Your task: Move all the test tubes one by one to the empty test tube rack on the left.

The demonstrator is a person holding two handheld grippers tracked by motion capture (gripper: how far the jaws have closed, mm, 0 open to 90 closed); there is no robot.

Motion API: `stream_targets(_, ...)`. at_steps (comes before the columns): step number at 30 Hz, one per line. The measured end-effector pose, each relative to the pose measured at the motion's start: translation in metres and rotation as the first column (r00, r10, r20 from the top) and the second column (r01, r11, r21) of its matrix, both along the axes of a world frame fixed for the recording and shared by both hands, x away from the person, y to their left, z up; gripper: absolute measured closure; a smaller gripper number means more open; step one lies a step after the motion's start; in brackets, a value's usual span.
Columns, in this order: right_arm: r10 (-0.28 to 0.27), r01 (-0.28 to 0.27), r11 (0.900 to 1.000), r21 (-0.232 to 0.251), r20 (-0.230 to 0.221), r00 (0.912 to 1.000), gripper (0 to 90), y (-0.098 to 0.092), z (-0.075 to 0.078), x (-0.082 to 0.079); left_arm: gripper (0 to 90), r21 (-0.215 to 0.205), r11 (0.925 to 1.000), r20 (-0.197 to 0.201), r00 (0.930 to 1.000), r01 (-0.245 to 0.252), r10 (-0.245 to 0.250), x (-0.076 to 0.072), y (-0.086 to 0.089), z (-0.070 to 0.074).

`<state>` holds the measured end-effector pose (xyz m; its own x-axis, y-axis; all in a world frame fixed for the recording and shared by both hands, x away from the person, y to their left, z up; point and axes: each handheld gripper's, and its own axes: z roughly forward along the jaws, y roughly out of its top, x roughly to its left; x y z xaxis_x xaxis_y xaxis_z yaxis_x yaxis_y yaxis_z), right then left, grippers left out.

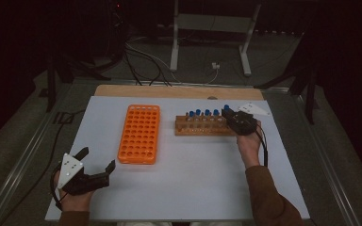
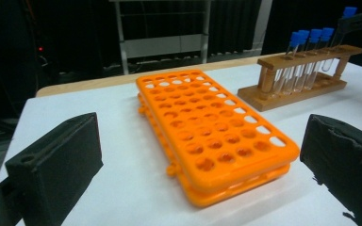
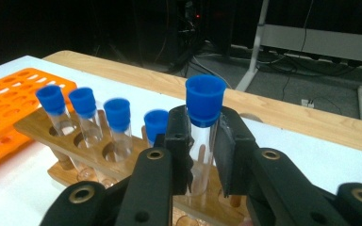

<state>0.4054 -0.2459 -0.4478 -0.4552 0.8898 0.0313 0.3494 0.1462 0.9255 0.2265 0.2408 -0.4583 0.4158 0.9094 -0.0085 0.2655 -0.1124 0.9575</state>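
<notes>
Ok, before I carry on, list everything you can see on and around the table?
Test tubes: five, clear with blue caps; four in the wooden rack, one in the right gripper's jaws.
Wooden rack: one, brown, table's right half.
Tube rack: one, orange, empty, centre-left.
Table: one, white top.
Metal stand: grey, floor behind.
Cables: floor behind.
Left gripper: black, open, near-left.
Right gripper: black, clamped on the tube.

Dim room, dark background; table [image 1: 188, 179] evenly lit, soft shadows; slight blur, grain; no glare.
</notes>
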Motion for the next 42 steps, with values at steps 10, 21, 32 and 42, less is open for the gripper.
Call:
stream_targets(10, 0.024, -0.024, 1.0, -0.01, 0.049, 0.9985, 76.8, 0.004, 0.03, -0.003, 0.5, -0.043, 0.9963, 0.031, 0.9968, 0.075, -0.073, 0.015, -0.012, 0.019)
stream_targets(21, 0.074, -0.075, 0.997, 0.004, 0.053, 0.9958, 76.7, 0.0, 0.042, -0.012, 0.5, -0.063, 0.9906, 0.084, 0.9897, 0.121, -0.116, 0.034, -0.026, 0.042)
stream_targets(32, 0.149, -0.15, 0.985, 0.083, 0.018, 0.9886, 76.7, 0.006, 0.04, -0.015, 0.5, -0.068, 0.9793, -0.001, 0.9815, 0.191, -0.191, 0.055, -0.055, 0.037)
stream_targets(42, 0.201, -0.201, 0.976, 0.078, 0.011, 0.9795, 76.6, 0.017, 0.041, -0.022, 0.5, -0.064, 0.9745, -0.014, 0.9762, 0.215, -0.216, 0.069, -0.076, 0.031)
